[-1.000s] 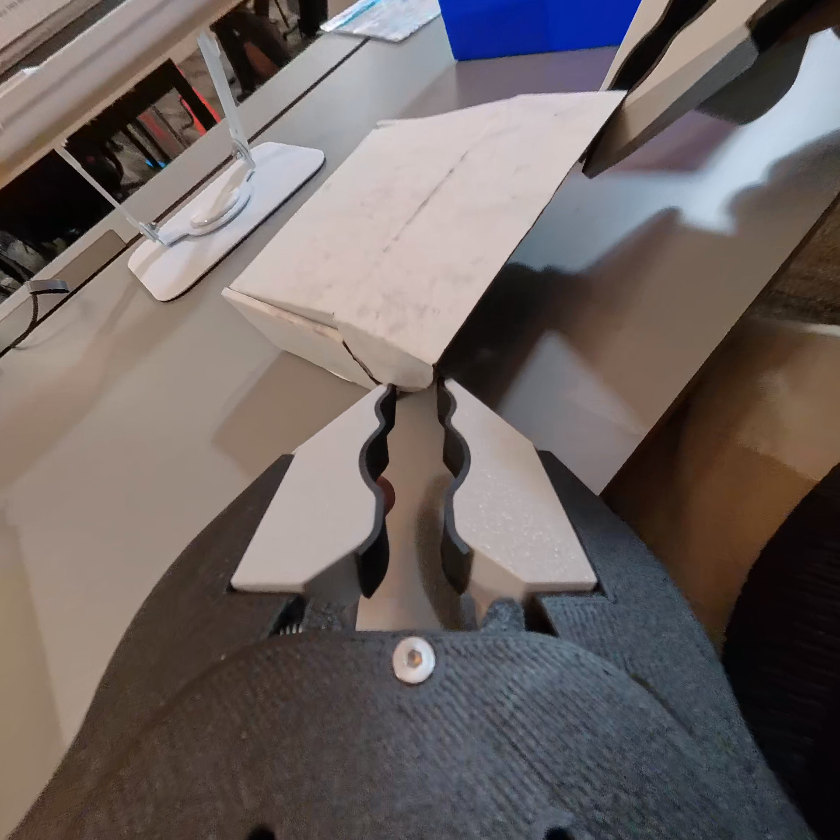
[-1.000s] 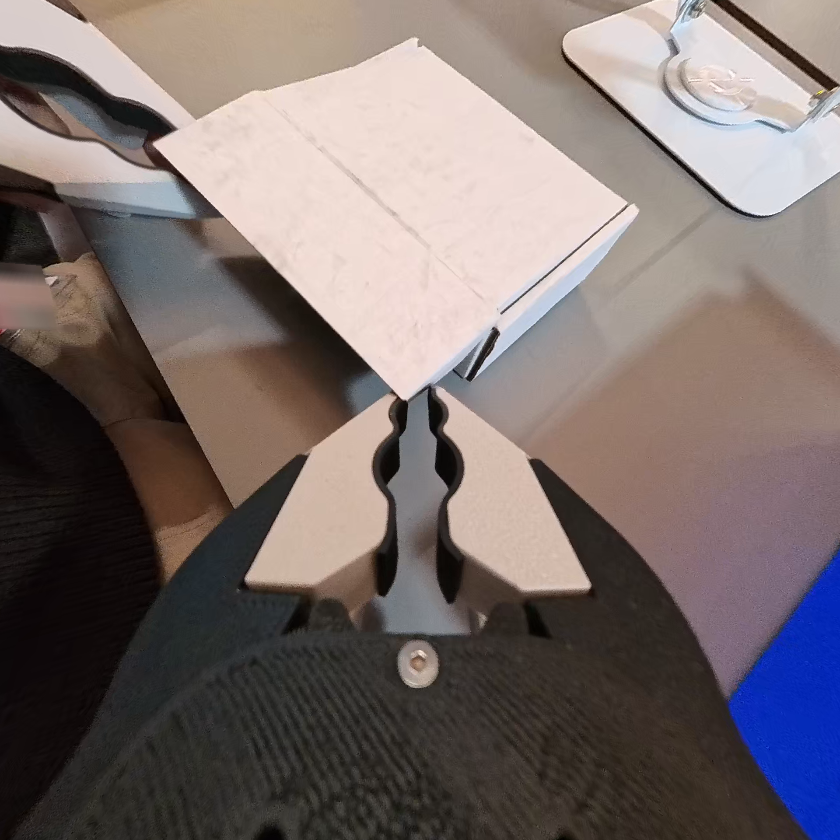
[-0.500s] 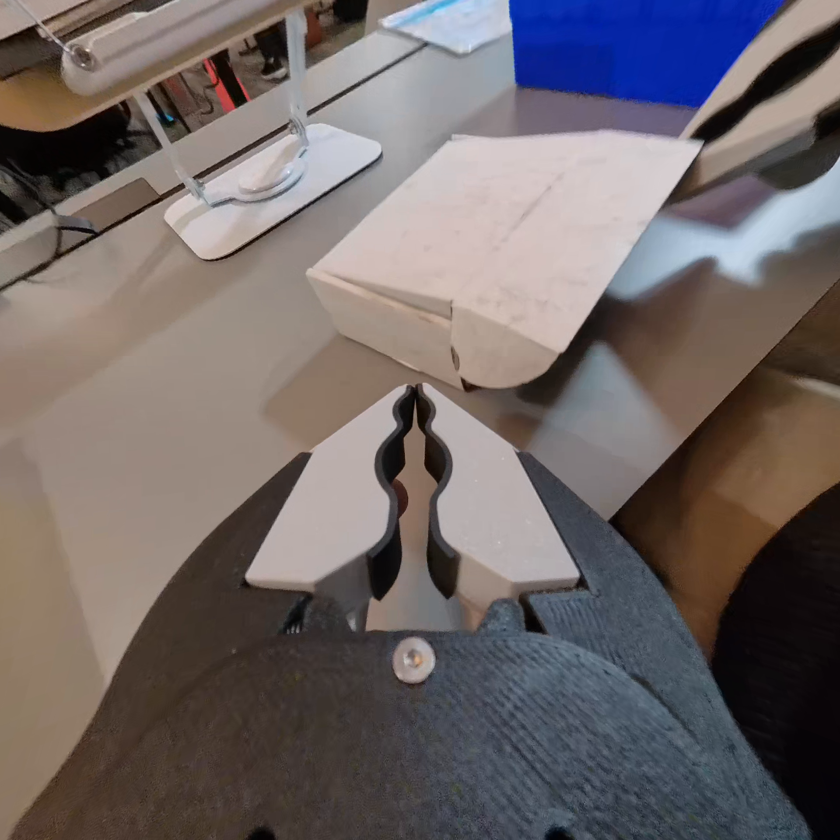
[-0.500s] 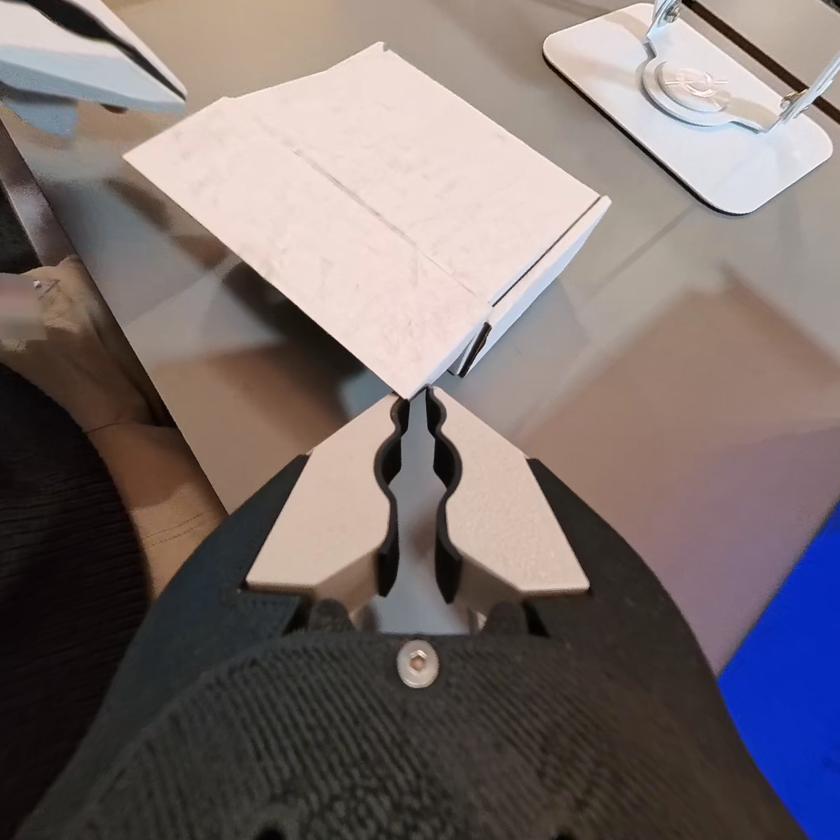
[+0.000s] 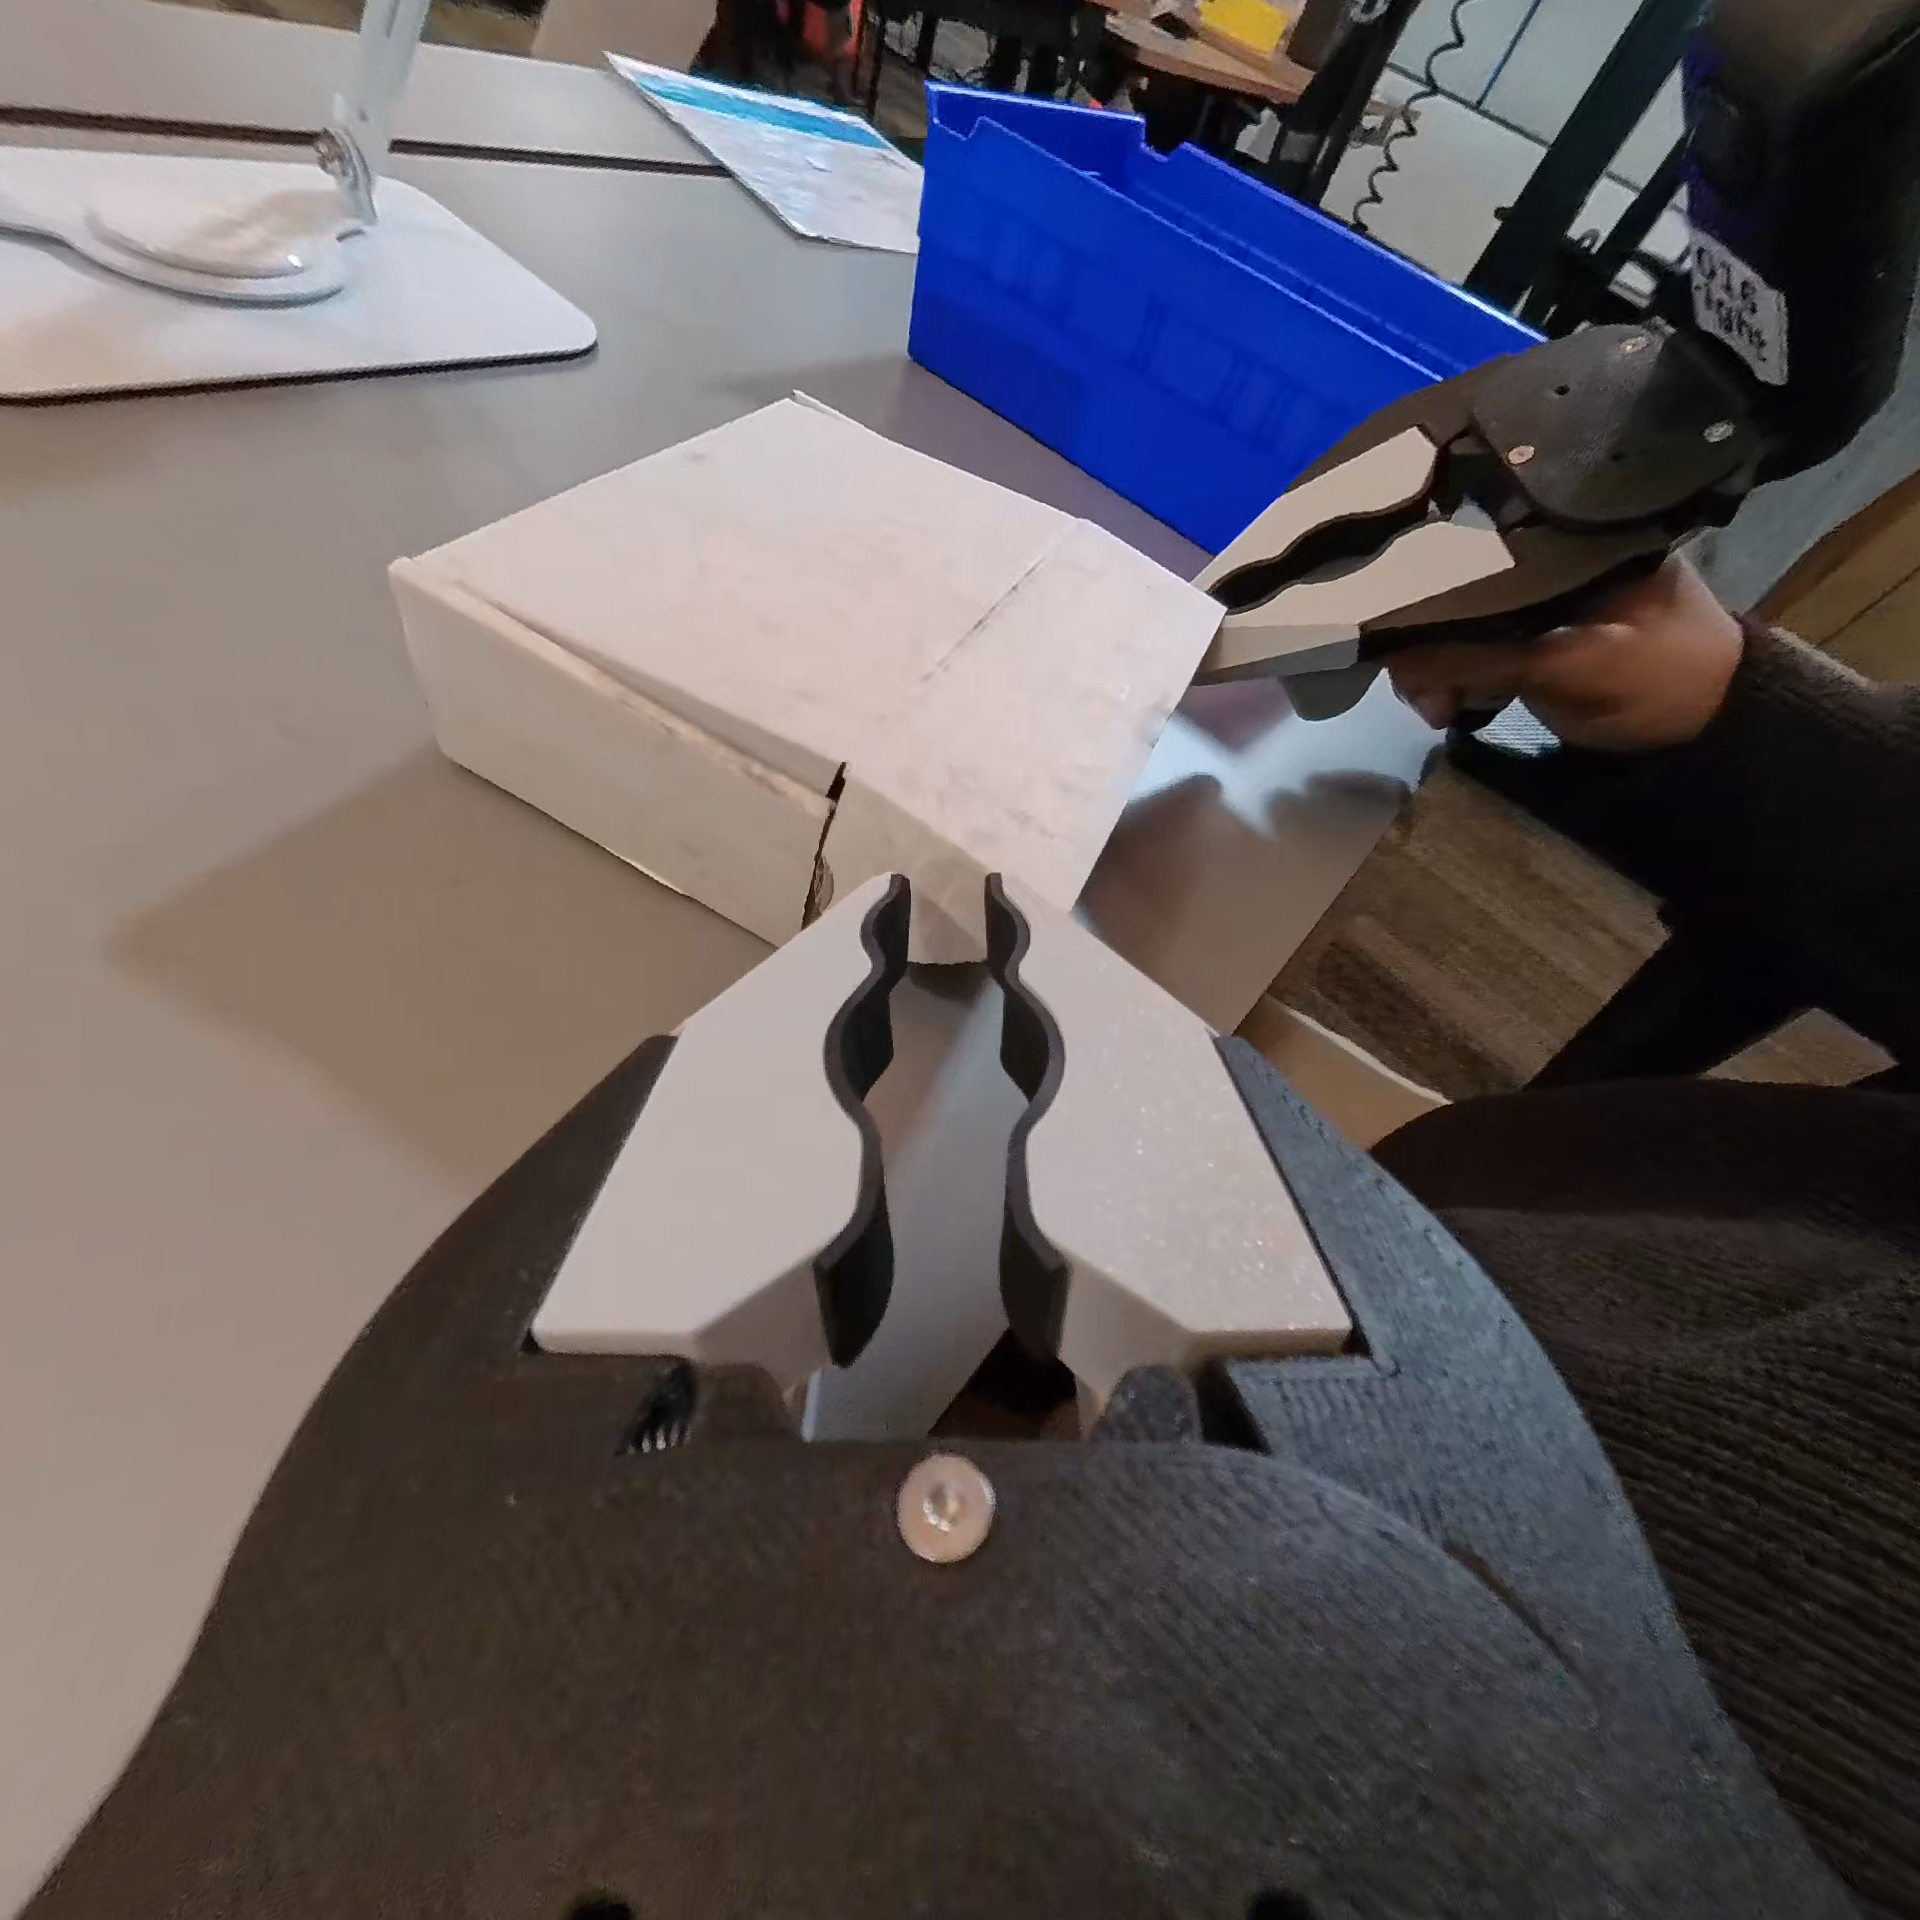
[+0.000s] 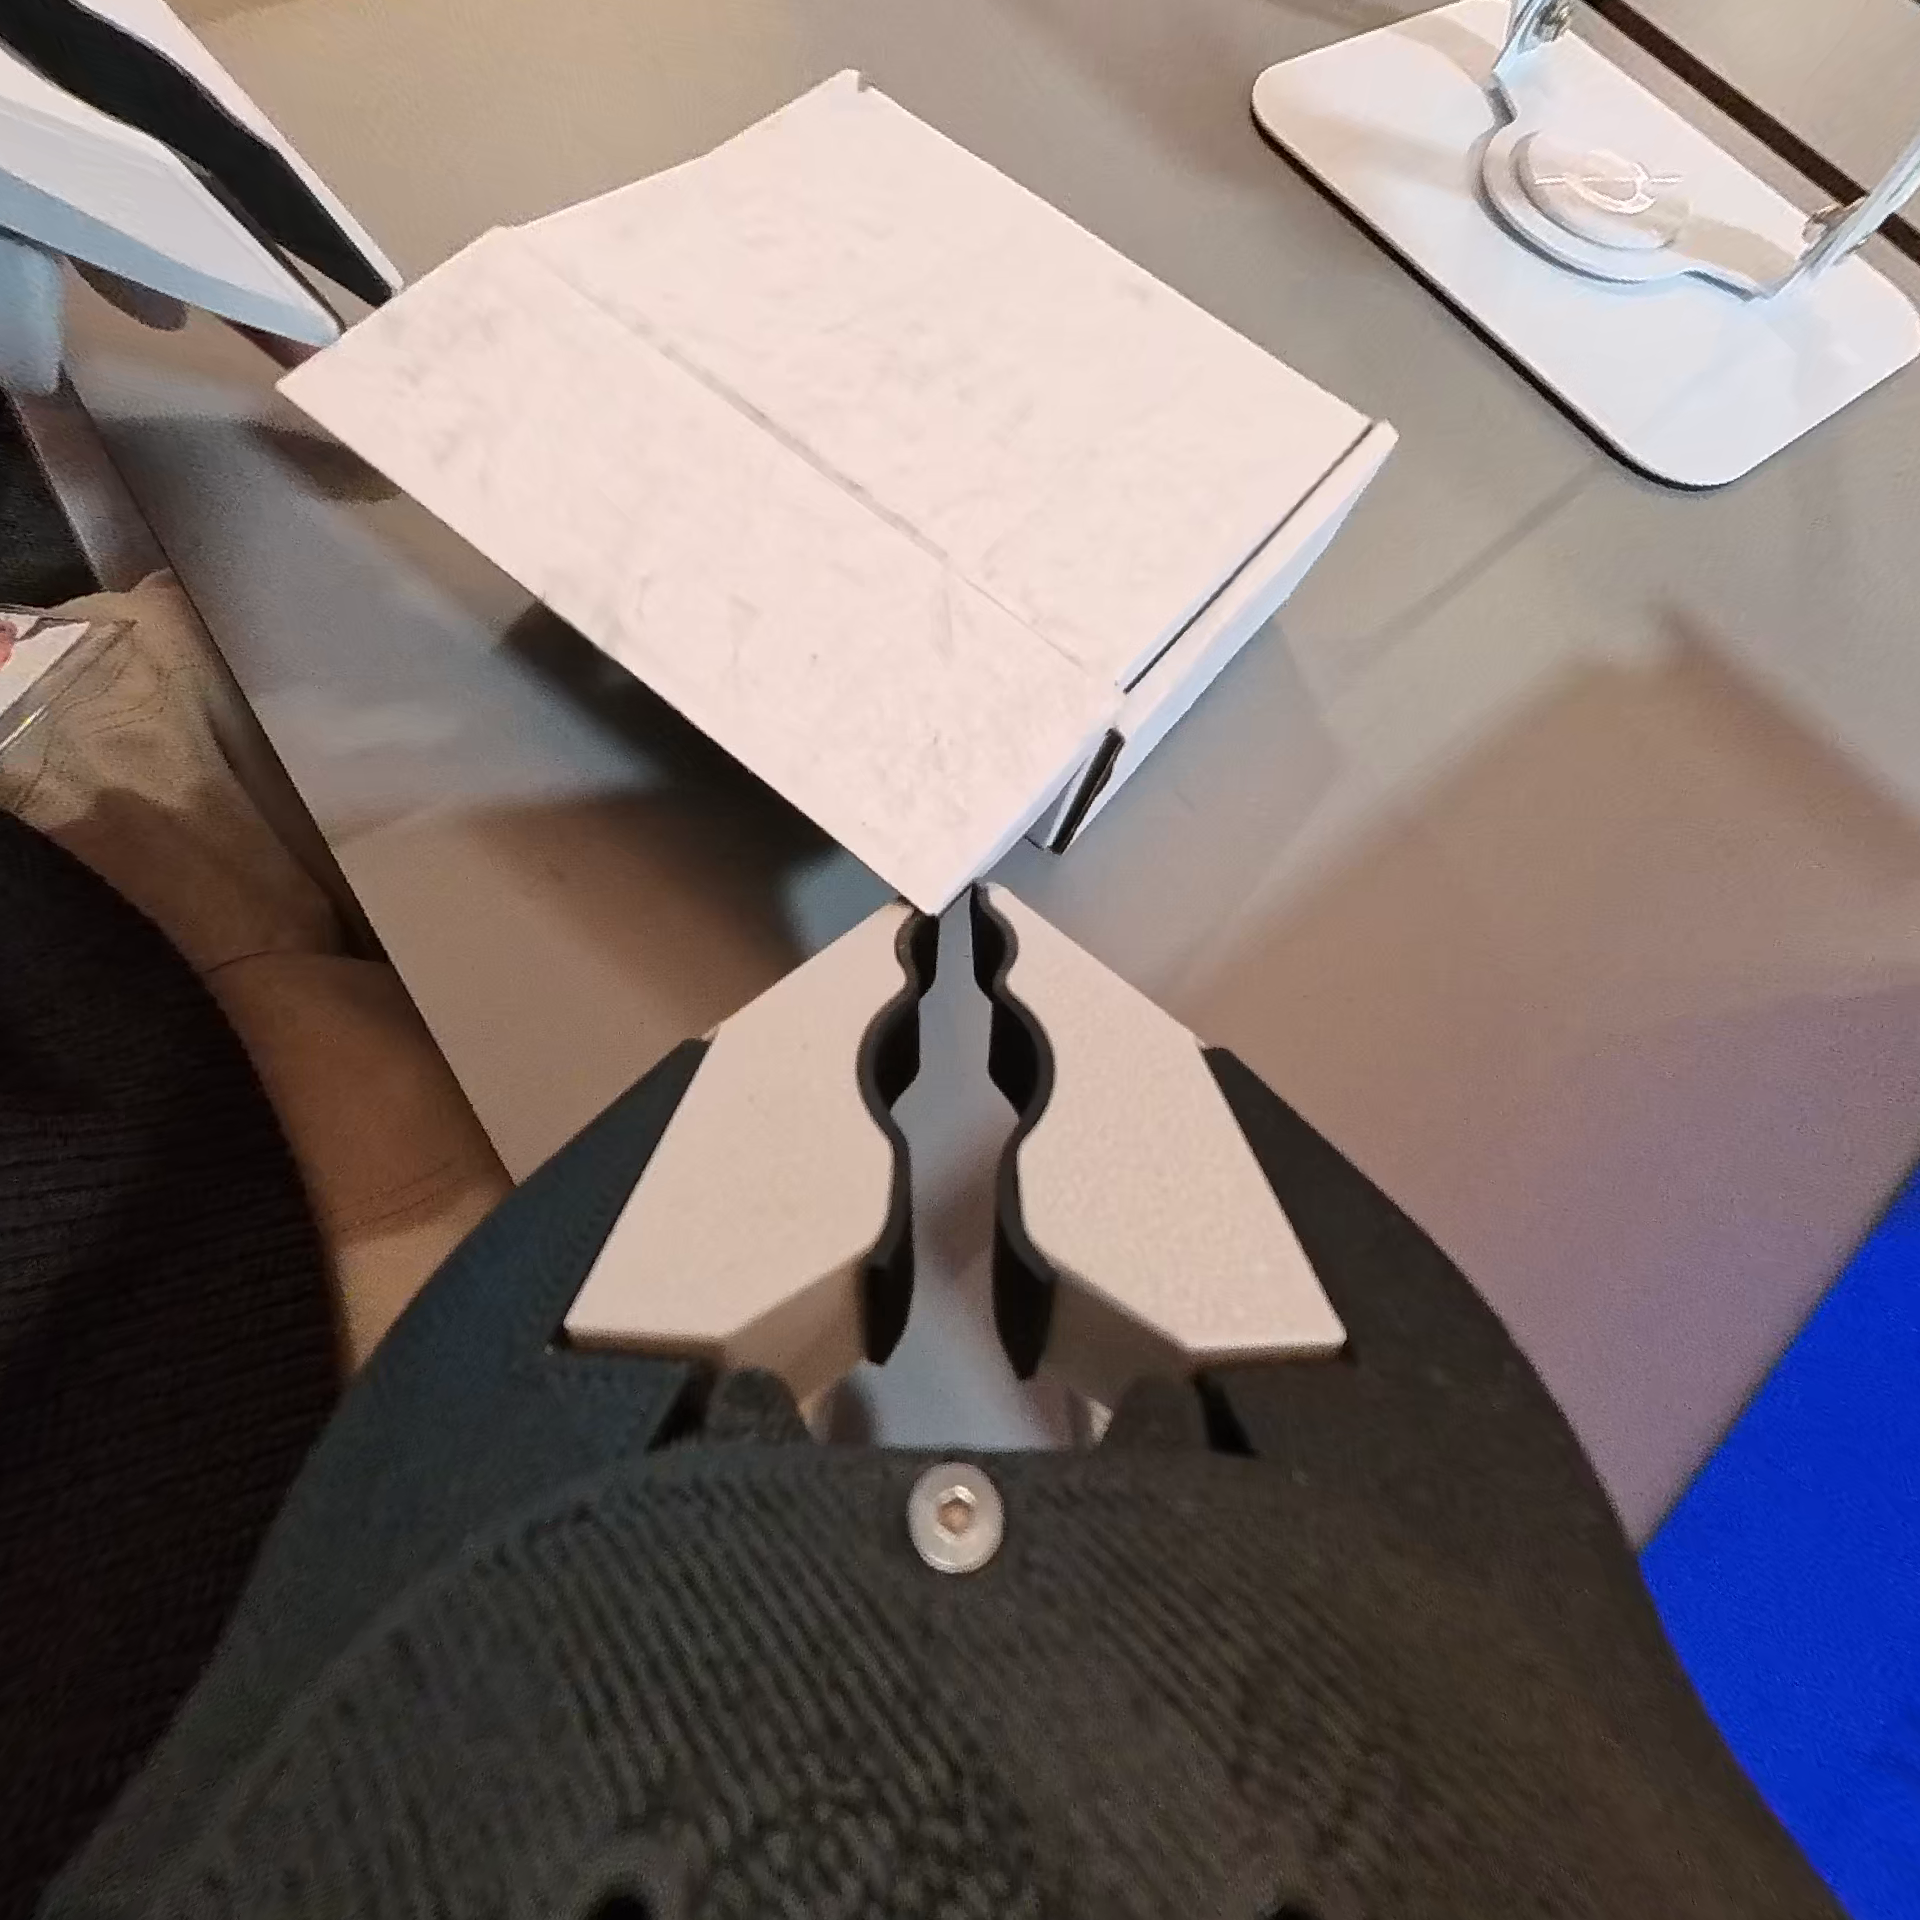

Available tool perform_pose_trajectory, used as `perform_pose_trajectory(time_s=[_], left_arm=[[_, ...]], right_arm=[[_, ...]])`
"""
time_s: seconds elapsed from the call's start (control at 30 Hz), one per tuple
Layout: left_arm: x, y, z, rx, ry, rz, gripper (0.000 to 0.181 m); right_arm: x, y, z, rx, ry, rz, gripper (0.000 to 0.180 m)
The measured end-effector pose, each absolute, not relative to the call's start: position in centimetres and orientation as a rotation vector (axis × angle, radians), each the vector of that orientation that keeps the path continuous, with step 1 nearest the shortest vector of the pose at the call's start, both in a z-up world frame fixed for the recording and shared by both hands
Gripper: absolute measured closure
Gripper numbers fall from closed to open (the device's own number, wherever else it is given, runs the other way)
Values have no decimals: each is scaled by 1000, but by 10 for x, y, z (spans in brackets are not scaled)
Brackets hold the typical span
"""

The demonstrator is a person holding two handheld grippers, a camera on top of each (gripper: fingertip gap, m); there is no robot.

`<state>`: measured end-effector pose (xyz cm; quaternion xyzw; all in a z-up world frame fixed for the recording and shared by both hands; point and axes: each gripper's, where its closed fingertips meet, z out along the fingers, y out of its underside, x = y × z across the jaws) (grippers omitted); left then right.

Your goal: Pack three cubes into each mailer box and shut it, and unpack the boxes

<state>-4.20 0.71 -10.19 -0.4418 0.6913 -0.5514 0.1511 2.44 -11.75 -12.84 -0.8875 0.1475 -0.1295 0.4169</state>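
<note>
White cardboard forms the mailer box [image 5: 727,665], which is seen resting on the grey table [image 5: 260,987] near its front edge, with a blue bin [image 5: 1164,312] just behind it and a white stand base [image 5: 260,281] well apart to the far side. The lid is laid over the box, but its front flap [image 5: 1018,727] is not tucked in and juts out toward the person, past the table edge. This flap is the relation on which the coming move is judged to turn: it lies directly ahead of both tools, its long edge running across from one gripper to the other. The left gripper [image 5: 943,896] is held low at one end of that edge, with a rounded side tab of the flap lying between its fingertips; the jaws are parted slightly, and whether the tab is actually pinched cannot be told. The right gripper [image 6: 954,906] is seen at the opposite corner, its jaws narrowed to a thin gap with the corner of the flap just at the tips; a firm hold cannot be confirmed there either. In the left wrist view, the right tool is held nearly level, angled in from the side, gripped by a hand [image 5: 1558,675] in a dark sleeve. No cubes are visible, so the contents cannot be told.
</note>
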Motion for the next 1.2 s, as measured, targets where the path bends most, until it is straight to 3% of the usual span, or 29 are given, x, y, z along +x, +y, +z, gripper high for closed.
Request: perform_pose_trajectory(time_s=[0.33, 0.47, 1.2], left_arm=[[-48, -1, -104, -1327, 2037, -1734, 169], [-44, 7, -106, -1368, 2017, -1674, 153], [-67, -13, -112, -1197, 2224, -1630, 155]], right_arm=[[27, -120, -129, -2220, 395, -313, 177], [26, -119, -129, -2221, 392, -307, 177], [29, -122, -128, -2212, 416, -306, 179]])
